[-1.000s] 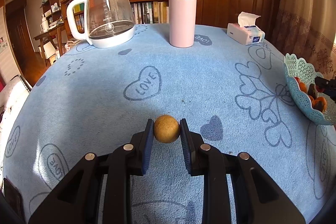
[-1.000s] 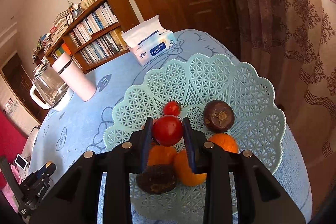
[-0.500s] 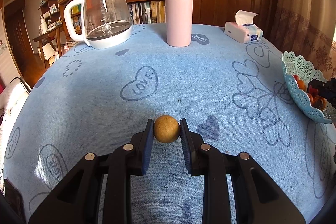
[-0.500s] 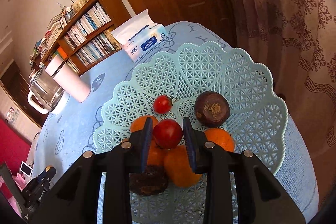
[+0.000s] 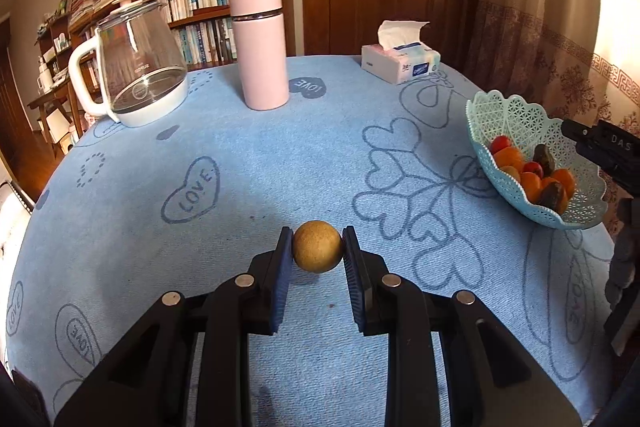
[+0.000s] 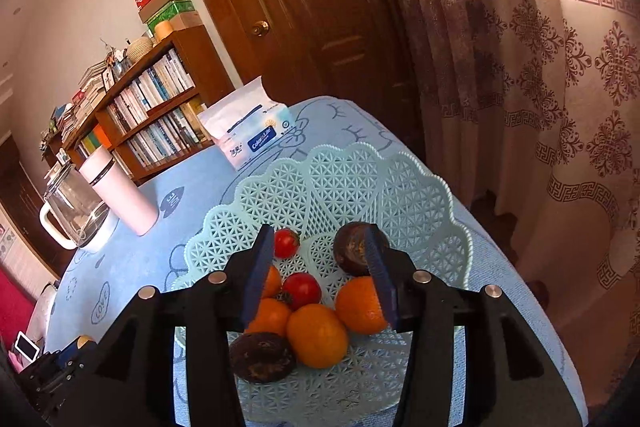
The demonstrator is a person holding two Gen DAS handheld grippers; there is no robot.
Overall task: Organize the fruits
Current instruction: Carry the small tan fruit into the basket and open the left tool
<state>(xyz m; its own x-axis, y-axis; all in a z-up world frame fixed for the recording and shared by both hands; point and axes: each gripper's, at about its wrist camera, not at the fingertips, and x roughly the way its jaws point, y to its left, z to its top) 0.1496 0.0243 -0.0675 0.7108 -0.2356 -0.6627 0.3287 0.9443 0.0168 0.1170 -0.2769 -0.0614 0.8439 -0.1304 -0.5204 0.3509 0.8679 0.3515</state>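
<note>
Bookshelves and a brown door stand behind a tabletop [image 5: 280,155] draped in blue cloth printed with hearts. Near its front edge the left tongs [image 5: 317,253] are closed on a round tan, rough-skinned fruit [image 5: 317,246], apparently raised just off the cloth. At the right edge sits a pale blue lattice basket [image 6: 344,183] holding oranges, two small tomatoes [image 6: 301,290] and dark passion fruits. The right tongs [image 6: 320,269] hover over it, spread wide and holding nothing. The step in hand seems to be carrying the tan fruit to the basket; the next move calls for swinging left tongs rightward, clearing the scalloped rim, and lowering onto a free spot.
</note>
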